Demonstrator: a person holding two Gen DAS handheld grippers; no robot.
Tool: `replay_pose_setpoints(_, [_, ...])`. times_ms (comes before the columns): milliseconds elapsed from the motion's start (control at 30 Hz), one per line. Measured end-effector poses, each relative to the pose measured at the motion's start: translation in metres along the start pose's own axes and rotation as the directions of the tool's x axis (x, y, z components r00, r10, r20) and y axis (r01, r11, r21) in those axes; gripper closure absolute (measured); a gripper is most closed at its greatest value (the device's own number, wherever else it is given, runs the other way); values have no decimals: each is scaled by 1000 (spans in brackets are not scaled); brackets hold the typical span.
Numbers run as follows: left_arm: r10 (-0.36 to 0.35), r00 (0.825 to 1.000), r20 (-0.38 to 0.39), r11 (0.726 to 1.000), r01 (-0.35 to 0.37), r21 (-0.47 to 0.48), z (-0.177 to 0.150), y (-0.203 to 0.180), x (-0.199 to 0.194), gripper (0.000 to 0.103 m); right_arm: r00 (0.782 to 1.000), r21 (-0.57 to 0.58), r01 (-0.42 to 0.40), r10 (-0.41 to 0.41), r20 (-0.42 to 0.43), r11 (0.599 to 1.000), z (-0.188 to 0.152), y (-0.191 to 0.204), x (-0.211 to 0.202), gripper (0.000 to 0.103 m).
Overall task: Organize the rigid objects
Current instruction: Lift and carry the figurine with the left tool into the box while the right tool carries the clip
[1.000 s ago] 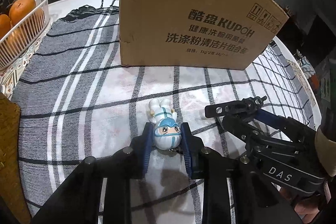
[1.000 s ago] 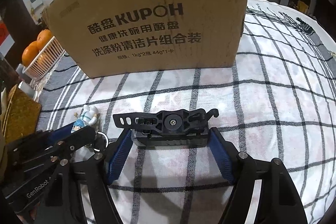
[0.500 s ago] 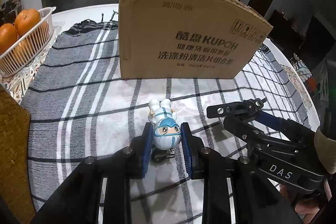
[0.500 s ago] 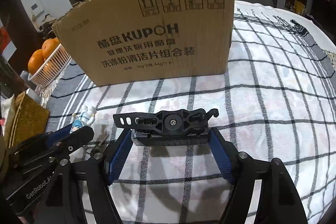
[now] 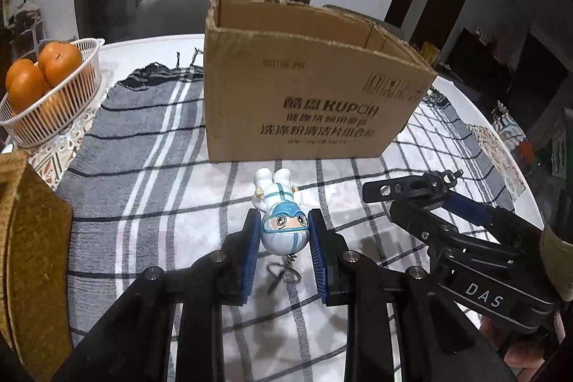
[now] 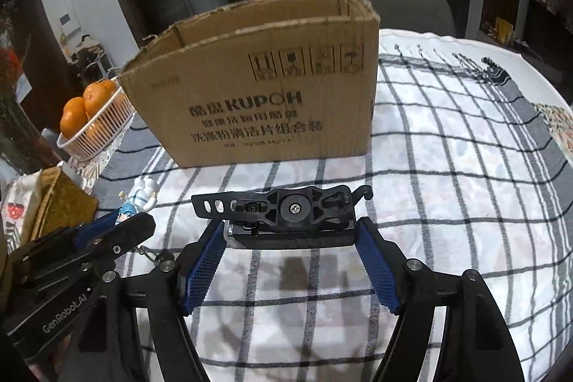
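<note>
The left gripper (image 5: 283,238) clamps the astronaut keychain figure (image 5: 281,213); the right gripper (image 6: 290,238), half-open, grips the black clip mount (image 6: 283,213); the open cardboard box (image 5: 304,102) stands ahead of both jaws.

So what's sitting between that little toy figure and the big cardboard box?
Nothing but bare checked tablecloth. The left wrist view shows the toy figure, held in the left gripper, facing the cardboard box across that clear strip.

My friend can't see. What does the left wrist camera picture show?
The left gripper pinches a little white-and-blue toy figure above a checked tablecloth. Behind stands an open cardboard box, with a basket of oranges at the left edge.
</note>
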State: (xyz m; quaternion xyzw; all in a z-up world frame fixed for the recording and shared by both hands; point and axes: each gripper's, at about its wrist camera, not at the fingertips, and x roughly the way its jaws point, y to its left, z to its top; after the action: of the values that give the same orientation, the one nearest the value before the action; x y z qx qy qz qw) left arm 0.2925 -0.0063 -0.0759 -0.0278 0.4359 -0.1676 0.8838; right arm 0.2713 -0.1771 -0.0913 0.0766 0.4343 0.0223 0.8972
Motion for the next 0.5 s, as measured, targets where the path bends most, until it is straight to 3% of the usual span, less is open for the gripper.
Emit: replay_pose_setpoints(500, [-1, 996, 89, 1000, -1, 15, 25, -8, -37, 76, 994, -23, 2, 1, 110, 1000, 19, 8, -42, 29])
